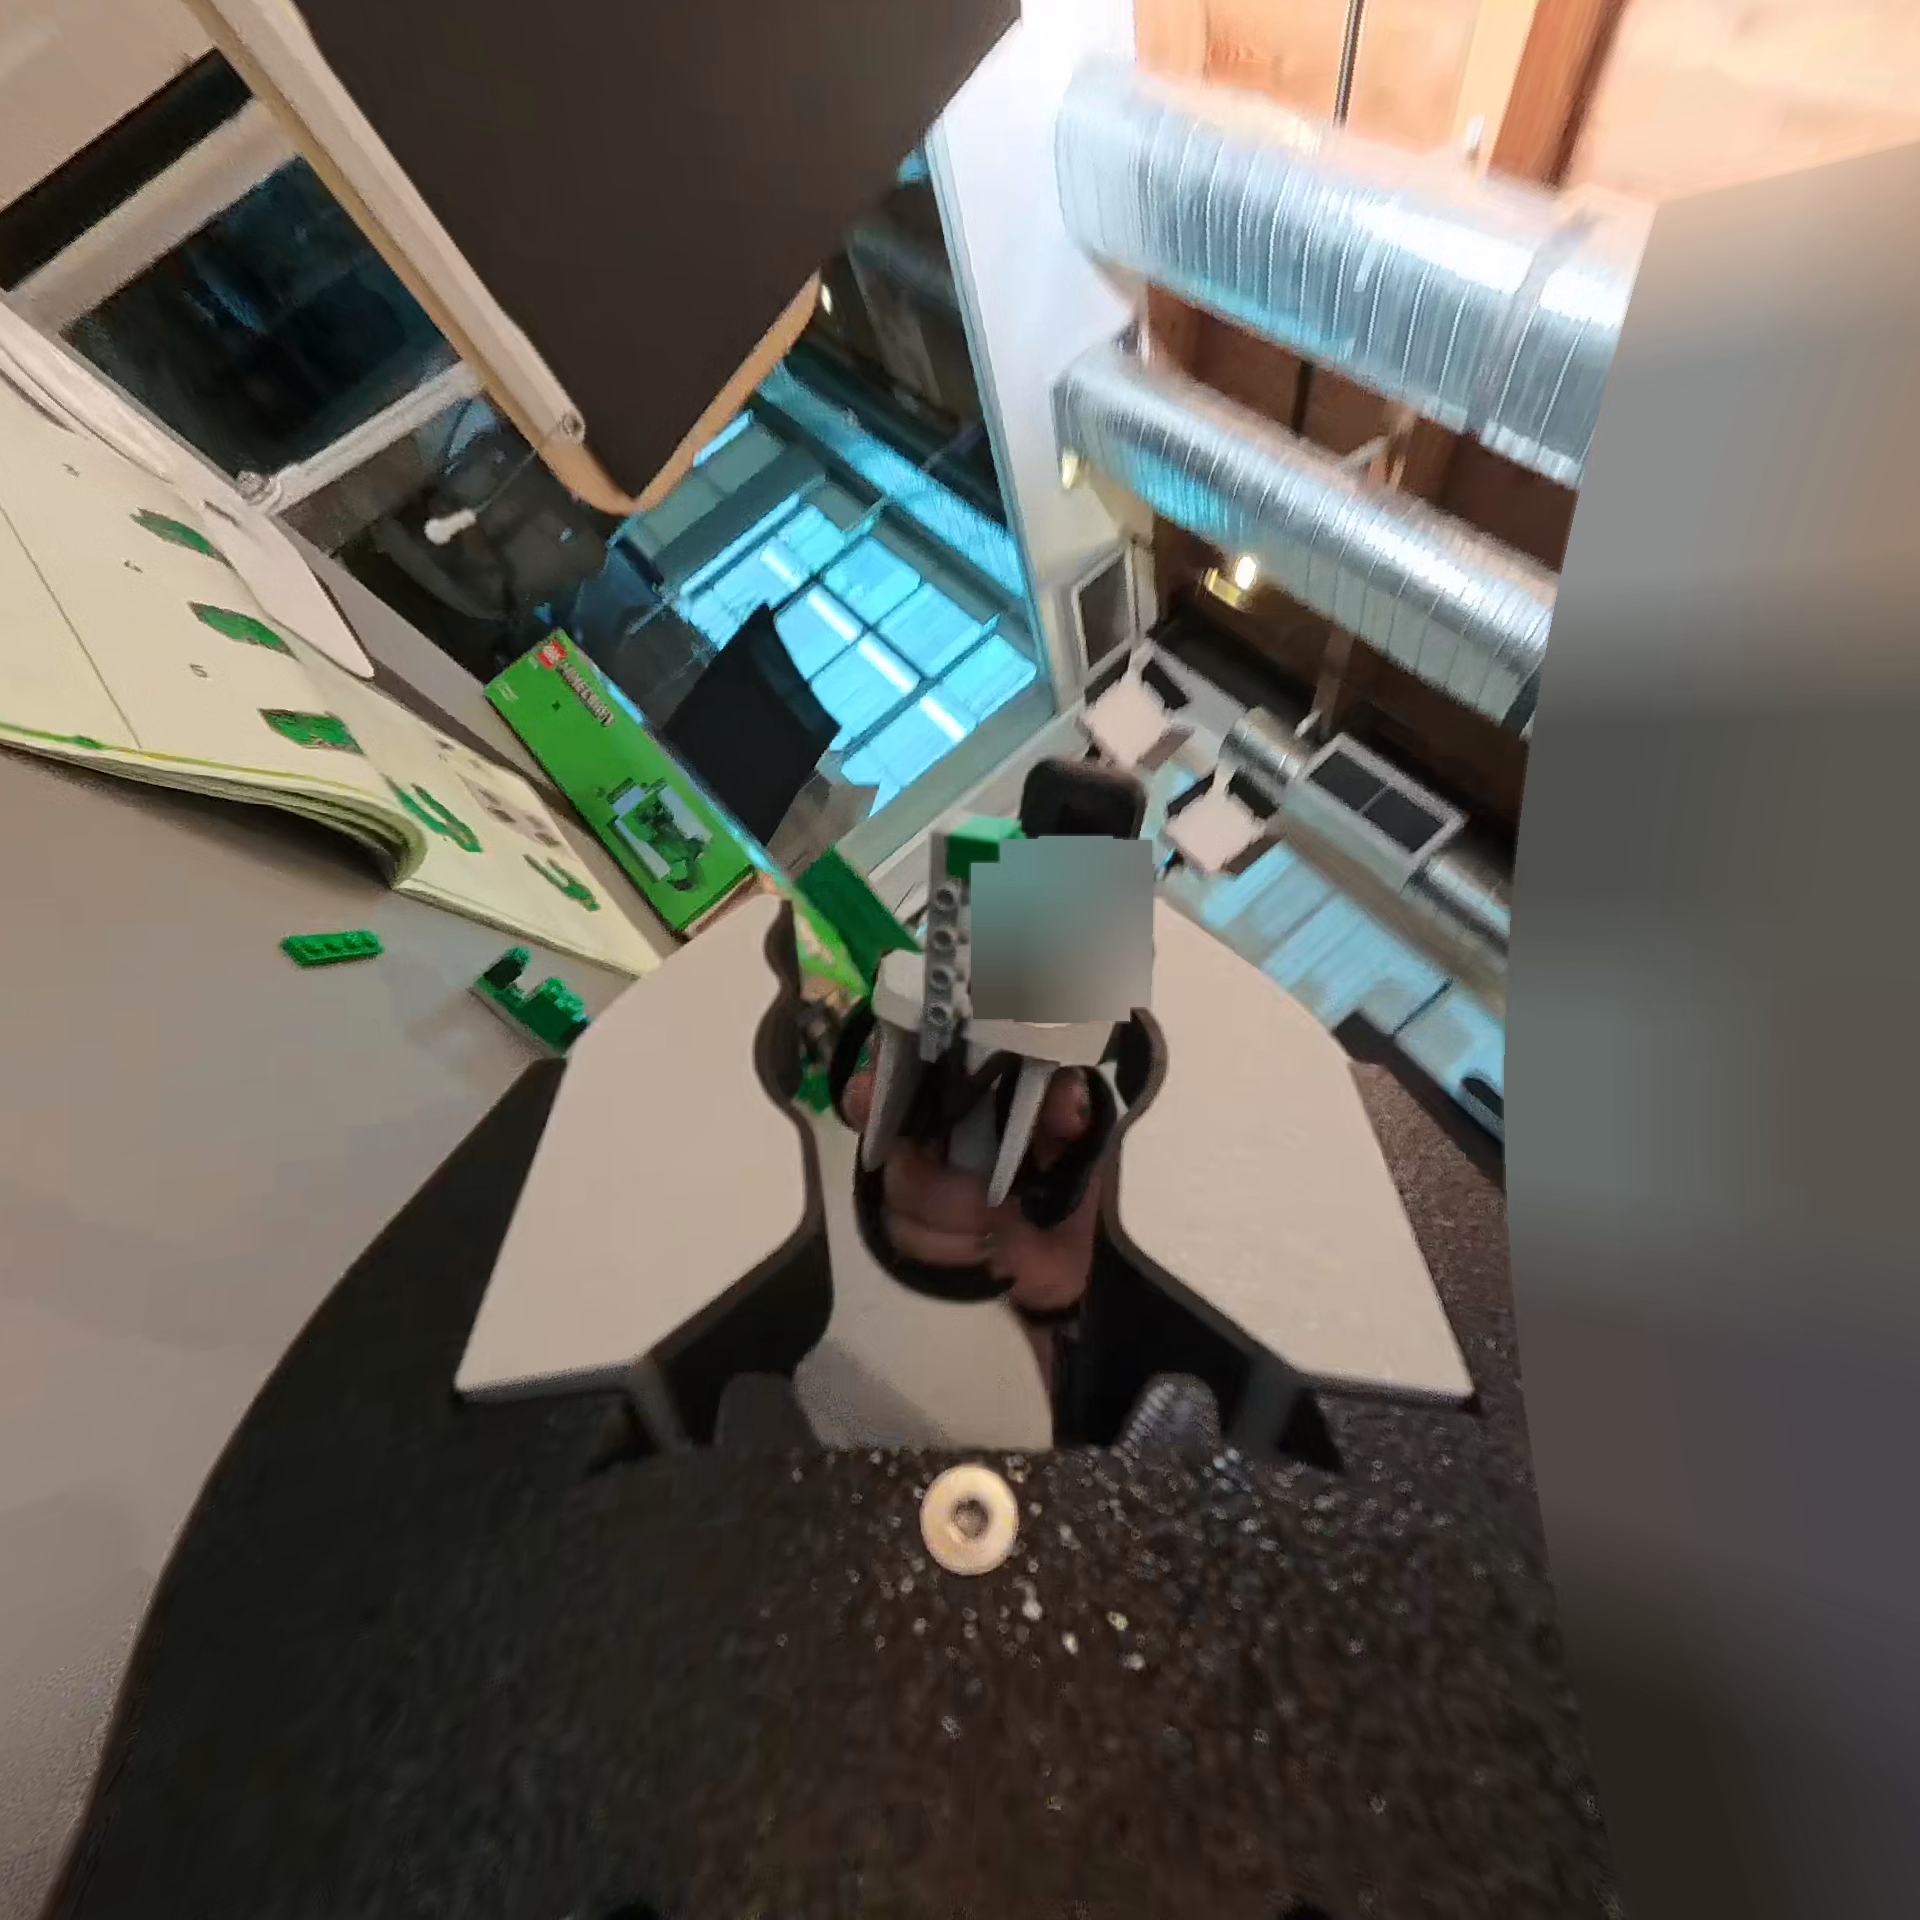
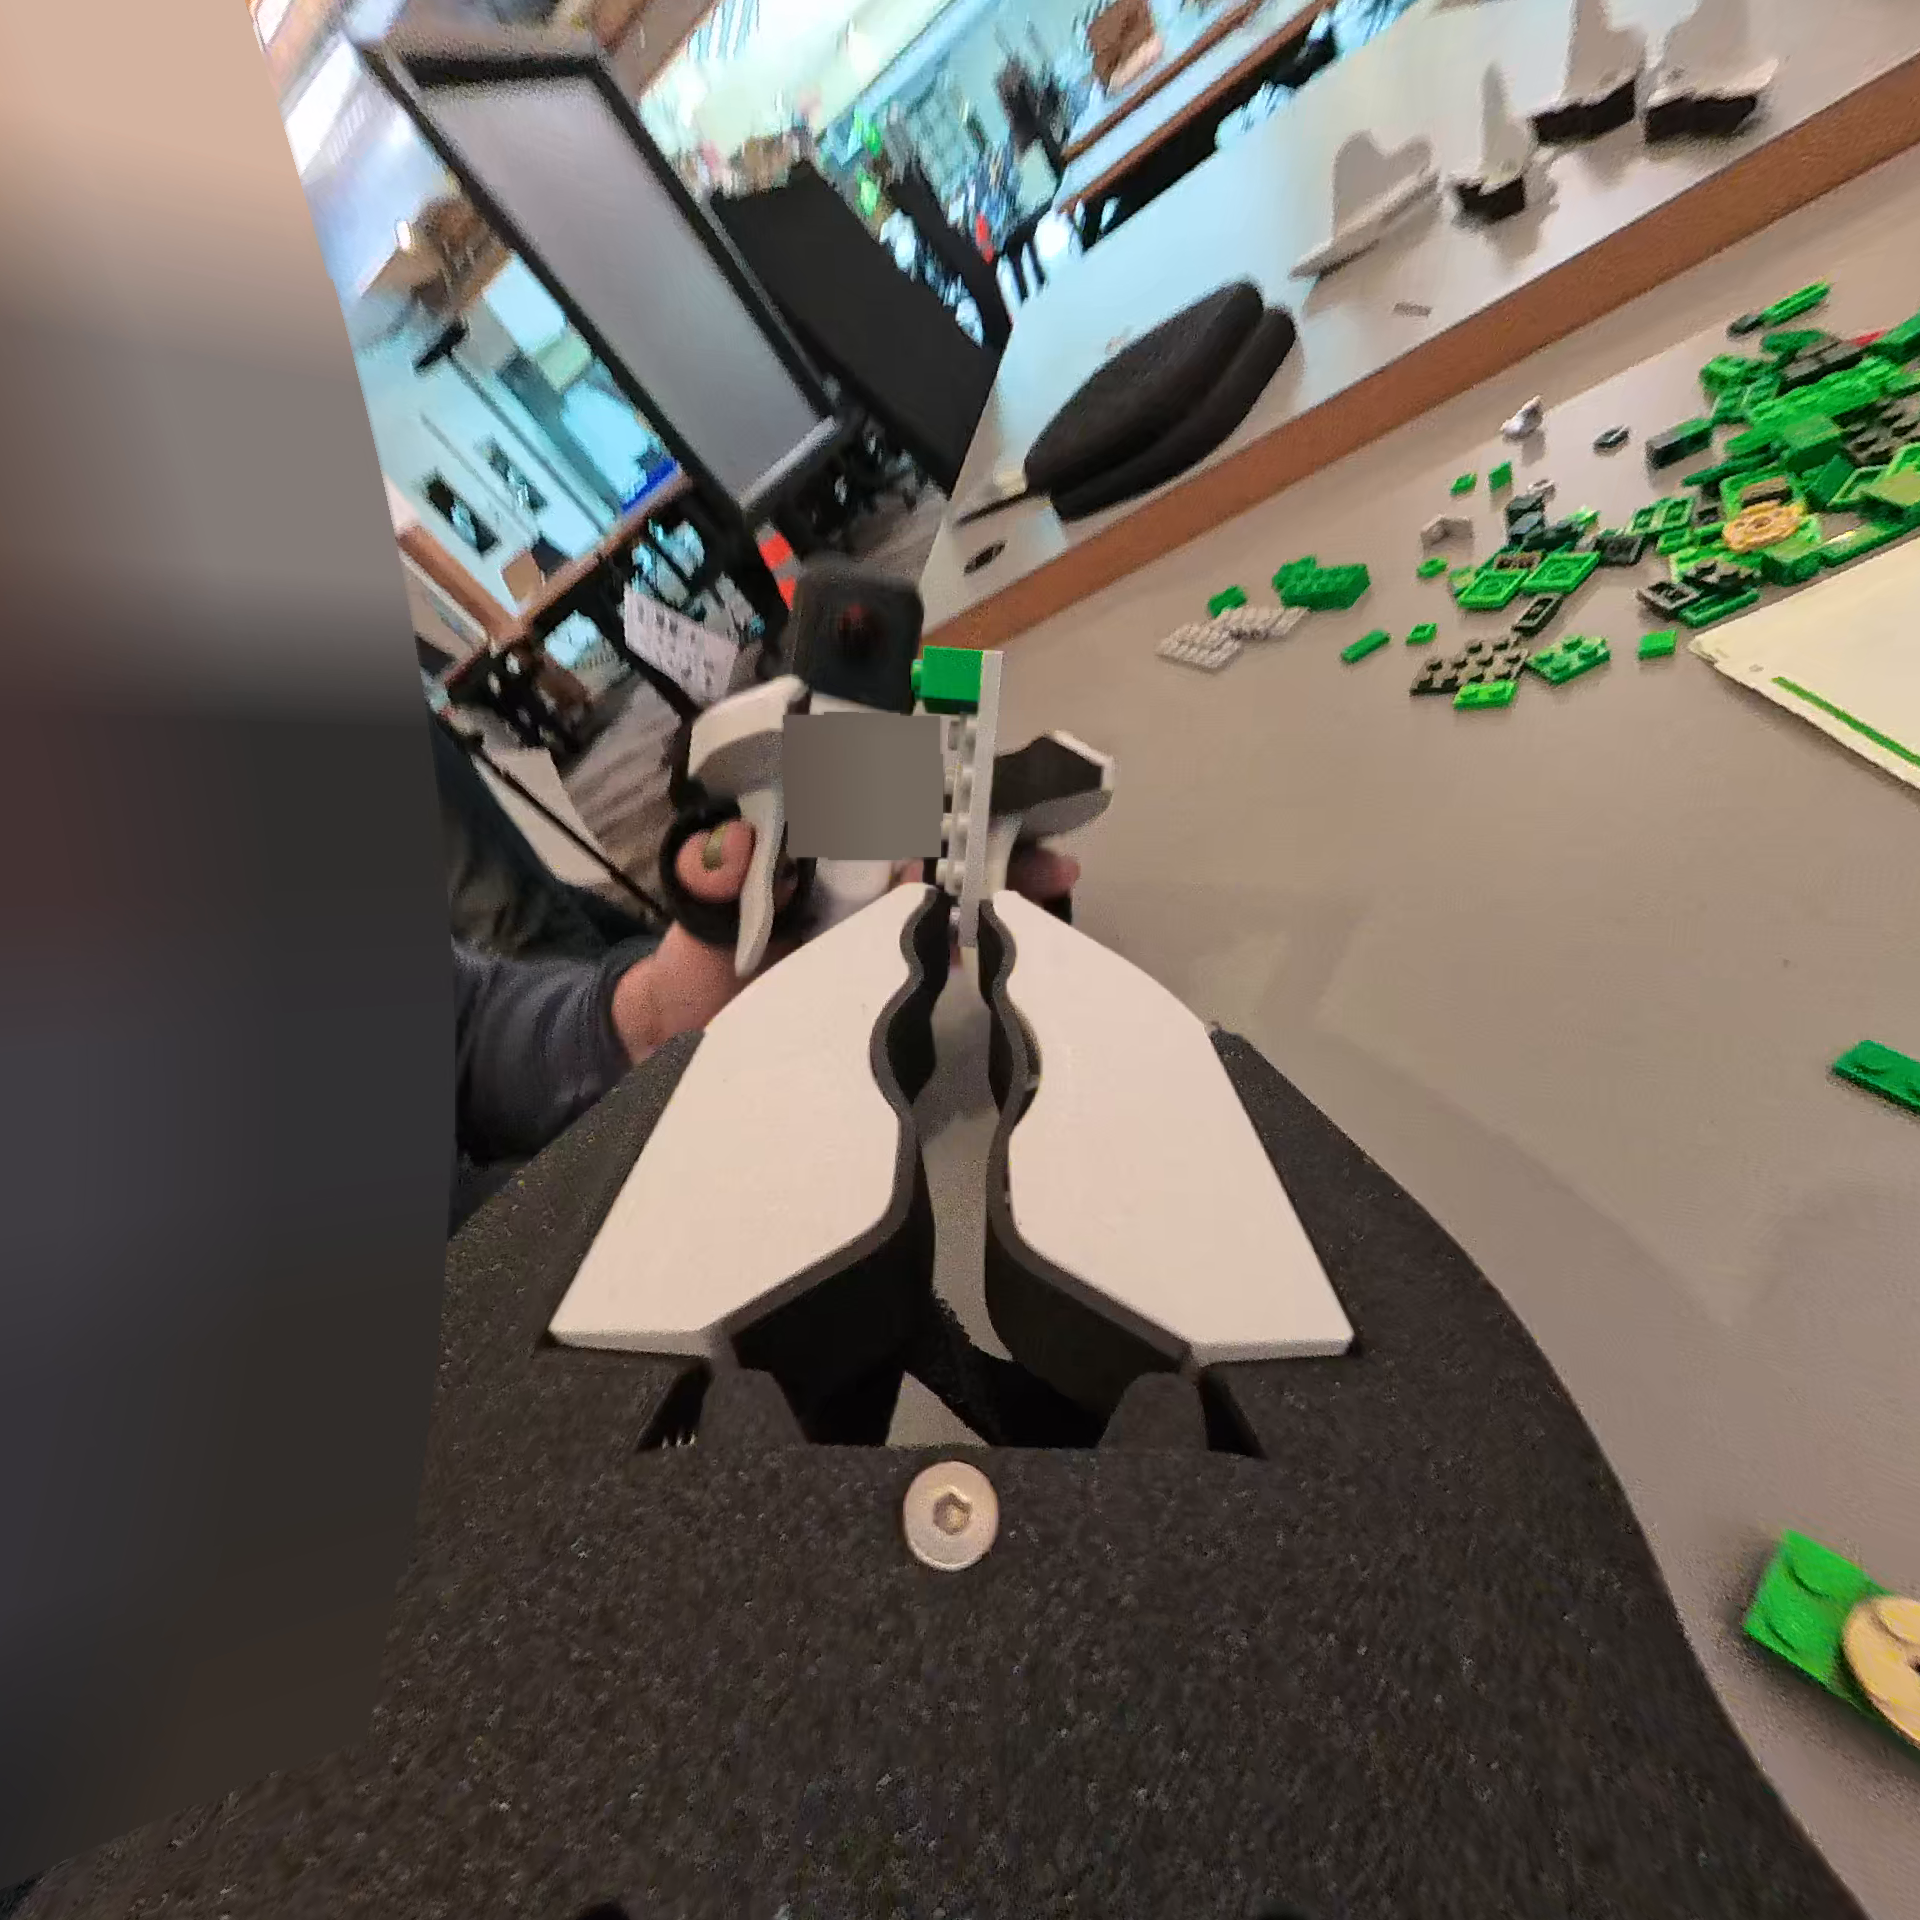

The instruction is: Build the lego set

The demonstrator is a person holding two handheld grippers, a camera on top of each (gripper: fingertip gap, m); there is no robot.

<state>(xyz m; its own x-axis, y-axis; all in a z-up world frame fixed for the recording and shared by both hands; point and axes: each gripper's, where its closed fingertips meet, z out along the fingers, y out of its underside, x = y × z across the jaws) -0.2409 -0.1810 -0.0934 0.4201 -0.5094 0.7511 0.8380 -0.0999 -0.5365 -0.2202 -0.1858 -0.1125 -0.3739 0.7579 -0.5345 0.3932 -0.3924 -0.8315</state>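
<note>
The right gripper (image 2: 961, 914), two smooth white plastic fingers with wavy black inner edges set in a coarse, speckled black foam-like body, is pressed together on the near end of a thin light-grey studded lego plate (image 2: 971, 790); the plate stands out beyond the fingertips, its long axis running away from the gripper toward the top of the right wrist view, studs facing left, with a small glossy green lego brick (image 2: 951, 670) fixed at its far end and jutting left; the left gripper (image 1: 961, 997), of the same white plastic and grainy black make, has its fingers spread wide, and the same grey plate (image 1: 940, 935) shows between and beyond their tips, apart from both fingers, its green-capped end (image 1: 987, 836) pointing away; past it the other gripper is seen head-on, a person's hand (image 1: 935, 1216) wrapped round its handle; farther out lies a matt grey table (image 2: 1351, 1039); on its far right sits a loose heap of green, dark and grey lego pieces (image 2: 1766, 488), with a flat light-grey plate (image 2: 1231, 632) near its left edge; in the left wrist view an open paper instruction booklet (image 1: 208, 707) lies on the left, a bright green cardboard box (image 1: 613, 774) beyond it, and a few green bricks (image 1: 530, 997) just near the booklet.
</note>
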